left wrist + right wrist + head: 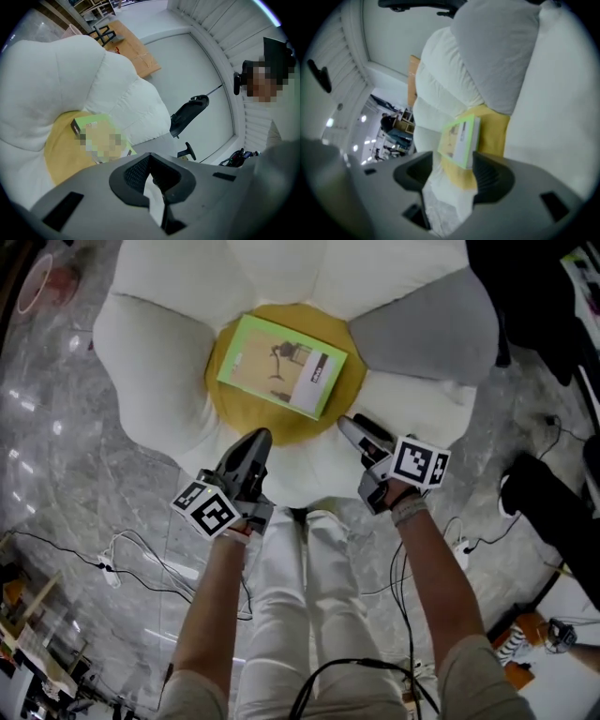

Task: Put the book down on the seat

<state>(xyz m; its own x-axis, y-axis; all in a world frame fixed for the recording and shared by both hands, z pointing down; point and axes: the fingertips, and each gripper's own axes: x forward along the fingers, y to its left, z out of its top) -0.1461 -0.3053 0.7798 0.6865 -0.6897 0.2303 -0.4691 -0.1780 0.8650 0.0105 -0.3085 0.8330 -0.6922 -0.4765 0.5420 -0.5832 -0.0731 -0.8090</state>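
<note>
I think I'm done: the book [282, 365] lies flat on the seat [150, 343], my left gripper [258, 441] closed, my right gripper [351, 425] open, both empty.

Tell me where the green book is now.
In the head view, upper middle: the book lies flat on the seat's yellow centre, ahead of the left gripper and right gripper, with the grey cushion to its right.
</note>
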